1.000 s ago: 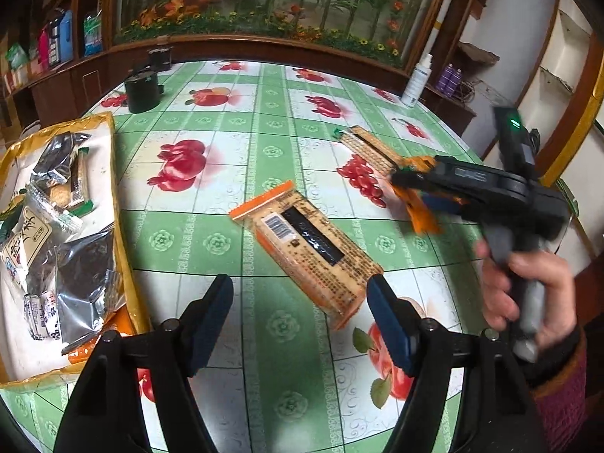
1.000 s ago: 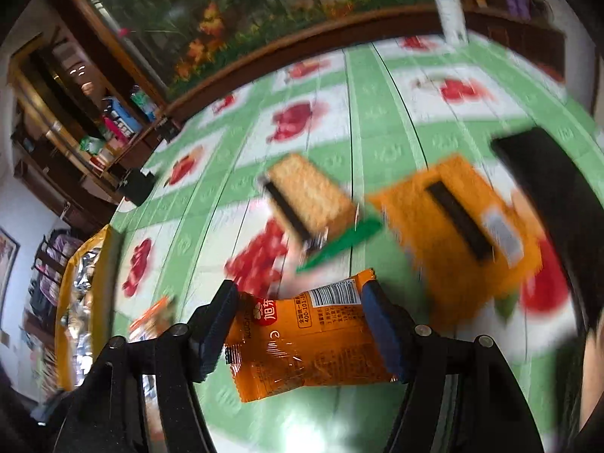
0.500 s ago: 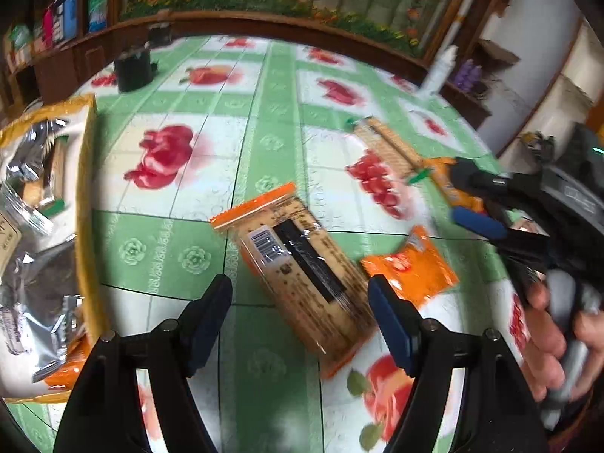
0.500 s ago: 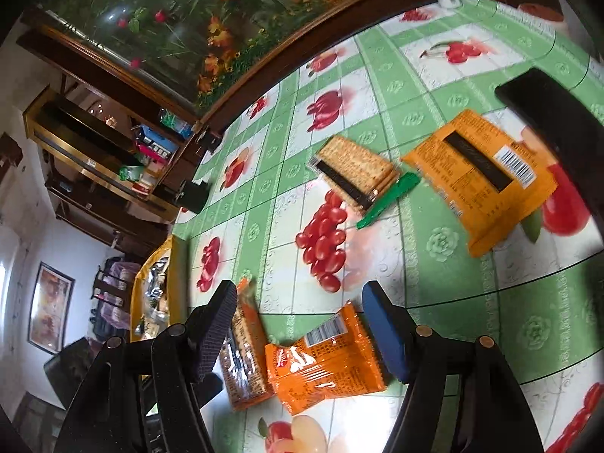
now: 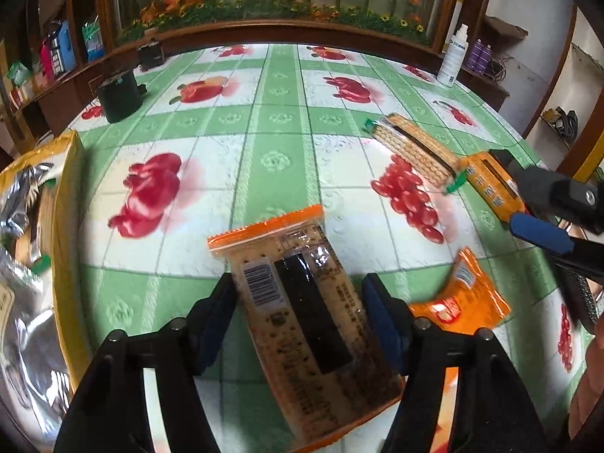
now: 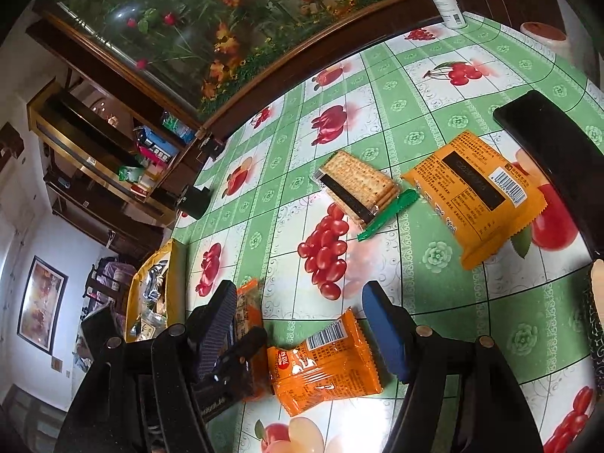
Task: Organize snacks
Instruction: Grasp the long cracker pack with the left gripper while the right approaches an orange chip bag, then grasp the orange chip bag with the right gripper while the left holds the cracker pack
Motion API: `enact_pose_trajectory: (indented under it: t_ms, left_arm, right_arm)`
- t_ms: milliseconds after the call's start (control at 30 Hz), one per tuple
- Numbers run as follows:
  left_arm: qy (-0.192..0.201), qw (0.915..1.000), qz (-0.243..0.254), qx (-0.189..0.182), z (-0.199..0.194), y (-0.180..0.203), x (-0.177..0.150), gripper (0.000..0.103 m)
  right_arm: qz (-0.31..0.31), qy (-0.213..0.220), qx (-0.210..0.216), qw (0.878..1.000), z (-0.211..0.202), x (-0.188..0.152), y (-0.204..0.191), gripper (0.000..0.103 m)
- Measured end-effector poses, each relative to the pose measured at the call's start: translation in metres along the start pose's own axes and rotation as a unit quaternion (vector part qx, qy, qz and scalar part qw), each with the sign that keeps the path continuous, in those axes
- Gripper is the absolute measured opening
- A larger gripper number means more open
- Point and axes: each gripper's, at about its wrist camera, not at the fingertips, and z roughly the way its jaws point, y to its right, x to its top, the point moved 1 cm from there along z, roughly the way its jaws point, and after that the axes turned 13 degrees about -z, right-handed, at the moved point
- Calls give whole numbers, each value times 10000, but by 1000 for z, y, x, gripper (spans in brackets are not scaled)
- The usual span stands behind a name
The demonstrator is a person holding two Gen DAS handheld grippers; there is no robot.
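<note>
Tongs on the left (image 5: 298,305) have just been closing around the long cracker pack (image 5: 302,309) flat on the desk (image 5: 271,120), pads not pressing yet. Right tongs (image 6: 298,324) hang open over the small orange snack bag (image 6: 324,366).

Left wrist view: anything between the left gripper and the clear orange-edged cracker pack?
Nothing visible. The clear orange-edged cracker pack already lies between the fingers of the left gripper, whose jaws have just been closing. The small orange snack bag lies apart to its right, outside the jaws.
</note>
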Motion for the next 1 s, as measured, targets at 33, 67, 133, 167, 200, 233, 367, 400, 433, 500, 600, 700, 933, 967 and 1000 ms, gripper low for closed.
enact_pose_trajectory:
  t_ms: [33,67,133,167,200,233,367,400,433,500,600,700,933,967,1000]
  left_arm:
    - [3,10000,-12,-60,0,-2,2,63]
    - [-6,9999,-22,-103,1,-4,3,63]
    - [64,9999,-58,-138,1,-8,5,62]
    - [108,9997,-93,-181,0,-11,5,62]
    - [122,9996,-135,-228,0,-13,5,62]
    - [125,9994,-166,-276,0,-14,6,62]
    - [281,9987,-187,-373,-6,-19,8,61]
    - [334,9986,-175,-375,-8,-20,8,61]
    - [385,9984,-183,-381,-9,-22,9,61]
    - [419,9977,-264,-457,-10,-27,12,59]
    - [480,9974,-301,-440,-12,-31,16,47]
    - [577,9968,-282,-466,-17,-33,19,46]
    - [444,9974,-331,-457,-13,-38,20,46]
    - [452,9974,-329,-446,-13,-39,20,46]
    - [453,9975,-329,-435,-13,-39,20,46]
  right_arm:
    - [-10,-12,-12,10000,1,0,0,73]
    - [-12,-23,-24,10000,1,0,0,73]
    - [-20,-56,-34,10000,3,-1,0,73]
    - [-27,-87,-41,9999,5,-1,-1,73]
    - [-36,-119,-54,9999,7,-2,-1,73]
    - [-42,-152,-65,9999,9,-2,-2,73]
    - [-11,-373,-87,9993,19,-7,-2,73]
    - [40,-421,-41,9991,19,-8,-2,73]
    - [117,-460,65,9989,19,-11,-3,73]
    - [145,-489,84,9987,15,-17,-7,73]
    - [273,-427,130,9986,7,-30,-9,73]
    - [474,-489,224,9974,4,-44,-7,73]
    - [799,-709,407,9934,0,-72,-8,73]
    - [766,-766,431,9932,2,-73,-10,73]
    - [726,-812,392,9933,5,-73,-13,73]
